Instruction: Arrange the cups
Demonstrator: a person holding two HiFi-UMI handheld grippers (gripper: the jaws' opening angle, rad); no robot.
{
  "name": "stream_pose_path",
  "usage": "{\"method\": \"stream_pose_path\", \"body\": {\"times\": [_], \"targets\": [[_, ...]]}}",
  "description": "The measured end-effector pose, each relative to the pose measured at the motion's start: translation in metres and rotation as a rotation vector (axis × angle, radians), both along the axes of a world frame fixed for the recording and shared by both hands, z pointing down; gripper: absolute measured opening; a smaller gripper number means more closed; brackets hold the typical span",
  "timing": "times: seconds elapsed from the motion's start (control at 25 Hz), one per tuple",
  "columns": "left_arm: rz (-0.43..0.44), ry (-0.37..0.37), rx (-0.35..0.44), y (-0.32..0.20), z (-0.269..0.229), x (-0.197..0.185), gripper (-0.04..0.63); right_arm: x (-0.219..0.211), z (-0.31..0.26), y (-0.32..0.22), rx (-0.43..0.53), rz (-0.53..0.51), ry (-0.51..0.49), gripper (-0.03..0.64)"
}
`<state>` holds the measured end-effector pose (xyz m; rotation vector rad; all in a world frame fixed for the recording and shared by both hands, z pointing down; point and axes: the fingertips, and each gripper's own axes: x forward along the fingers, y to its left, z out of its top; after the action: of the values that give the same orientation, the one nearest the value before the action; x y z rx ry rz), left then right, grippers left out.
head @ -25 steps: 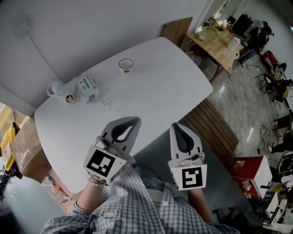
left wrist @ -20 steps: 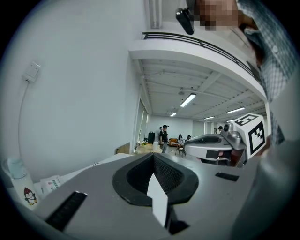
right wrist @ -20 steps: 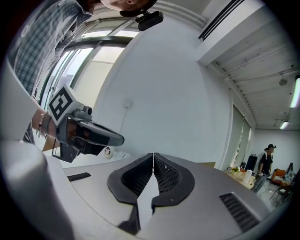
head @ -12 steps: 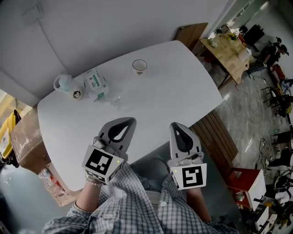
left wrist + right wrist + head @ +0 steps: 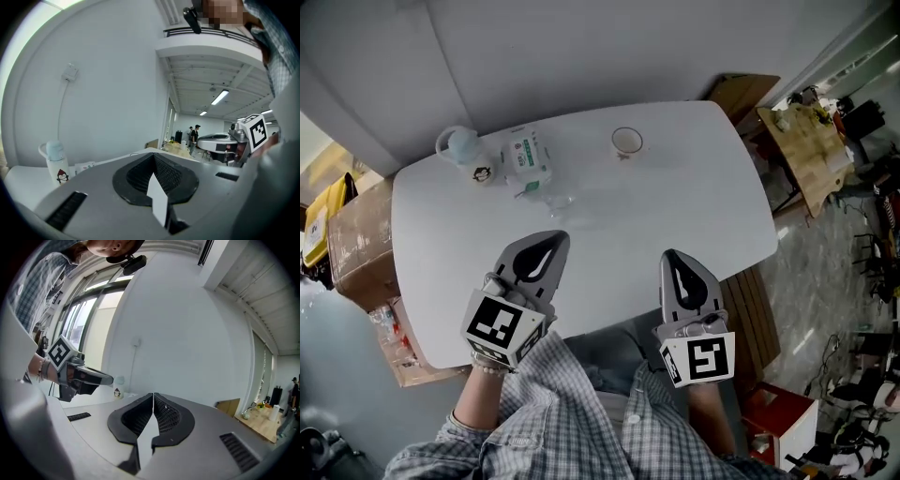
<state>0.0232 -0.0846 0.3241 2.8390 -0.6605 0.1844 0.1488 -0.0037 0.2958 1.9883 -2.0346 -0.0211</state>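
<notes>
In the head view, the left gripper (image 5: 551,240) and the right gripper (image 5: 676,256) are held side by side over the near edge of the white table (image 5: 712,206). Both are clenched on nothing, seemingly poised before any reach. The cups are found along the far side: a penguin mug (image 5: 465,152) at the left, a small cup (image 5: 626,142) well apart to the right, and what looks like a clear glass (image 5: 559,200) just in front of a carton (image 5: 528,157). A broad bare stretch of tabletop is left between grippers and cups, so free approach is judged likely. The wall edge behind the cups is close, and a cardboard box (image 5: 356,239) is crowded against the left end.

In the left gripper view, the jaws are seen pressed together, empty, aimed across the table. The penguin mug (image 5: 57,165) is caught at the left and the right gripper (image 5: 220,140) alongside.

In the right gripper view, the jaws are likewise closed on nothing. The left gripper (image 5: 105,379) is seen beside, and the penguin mug (image 5: 118,390) stands far off by the wall.
</notes>
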Motion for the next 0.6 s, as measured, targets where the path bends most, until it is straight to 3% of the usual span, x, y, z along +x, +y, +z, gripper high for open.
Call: {"method": "stream_pose_path", "body": {"times": [0.36, 0.6], "targets": [[-0.139, -0.09, -0.066, -0.032, 0.039, -0.003, 0.009, 0.029, 0.023, -0.042, -0.066, -0.111, 0.009, 0.023], [-0.225, -0.21, -0.085, -0.048, 0.076, -0.009, 0.009, 0.044, 0.045, -0.064, -0.12, -0.177, 0.002, 0.023]]}}
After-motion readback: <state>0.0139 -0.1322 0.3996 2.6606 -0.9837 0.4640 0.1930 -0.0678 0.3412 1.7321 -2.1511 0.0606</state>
